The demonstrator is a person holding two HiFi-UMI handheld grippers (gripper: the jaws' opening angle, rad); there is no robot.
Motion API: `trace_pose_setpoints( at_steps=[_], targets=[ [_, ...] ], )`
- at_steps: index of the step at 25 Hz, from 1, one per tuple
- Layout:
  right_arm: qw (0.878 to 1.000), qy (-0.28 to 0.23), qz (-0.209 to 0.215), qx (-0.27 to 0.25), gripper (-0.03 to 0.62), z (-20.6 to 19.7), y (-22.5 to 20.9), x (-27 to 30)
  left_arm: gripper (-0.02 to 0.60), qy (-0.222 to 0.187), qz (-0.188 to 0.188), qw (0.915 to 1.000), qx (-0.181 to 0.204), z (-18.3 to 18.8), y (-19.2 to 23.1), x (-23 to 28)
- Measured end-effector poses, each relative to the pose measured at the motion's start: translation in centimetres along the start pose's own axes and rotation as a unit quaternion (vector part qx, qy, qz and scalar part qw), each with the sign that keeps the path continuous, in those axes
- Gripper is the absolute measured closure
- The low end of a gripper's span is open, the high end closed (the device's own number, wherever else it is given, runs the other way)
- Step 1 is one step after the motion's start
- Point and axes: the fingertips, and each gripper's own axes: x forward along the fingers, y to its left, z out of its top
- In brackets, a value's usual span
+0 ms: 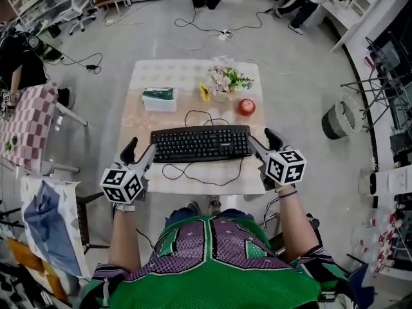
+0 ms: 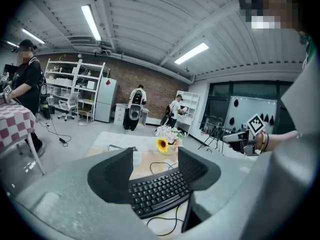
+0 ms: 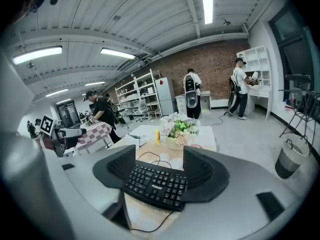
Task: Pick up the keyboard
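A black keyboard [image 1: 201, 143] lies flat across the middle of a small cloth-covered table [image 1: 145, 73], and its cable [image 1: 206, 180] loops toward the front edge. My left gripper [image 1: 138, 153] is open at the keyboard's left end. In the left gripper view that end of the keyboard [image 2: 160, 191] shows between the spread jaws of the left gripper [image 2: 155, 176], with no pad pressing on it. My right gripper [image 1: 264, 141] is open at the right end. The right gripper view shows the keyboard [image 3: 156, 184] between the wide-apart jaws of the right gripper [image 3: 155, 171].
Behind the keyboard stand a green-and-white tissue box [image 1: 159, 98], a flower vase [image 1: 223, 81], a small sunflower [image 1: 205, 93] and a red apple [image 1: 246, 107]. A checkered table [image 1: 29, 124] is at the left, a bin [image 1: 335, 121] at the right. Cables cross the floor beyond.
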Motion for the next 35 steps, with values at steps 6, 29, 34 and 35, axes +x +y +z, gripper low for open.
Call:
trace_pose_setpoints(
  at_steps=[6,29,34,35],
  targets=[
    [0.998,0.053,0.008,0.018,0.313,-3.7,-2.4,3.0,0.311,0.047,0.027,0.9985,-0.008,-3.6,1.4,2.1],
    [0.979,0.192,0.018,0.072,0.313,-14.1,-8.5,12.9,0.311,0.189,0.094,0.9698,-0.122,-18.4,8.0,7.4],
    [0.974,0.207,0.020,0.094,0.313,-15.2,-9.3,13.7,0.310,0.206,0.104,0.9637,-0.135,-20.2,8.3,8.3],
    [0.972,0.210,0.021,0.100,0.313,-15.5,-9.4,13.8,0.310,0.210,0.106,0.9623,-0.138,-20.5,8.4,8.4]
  ],
)
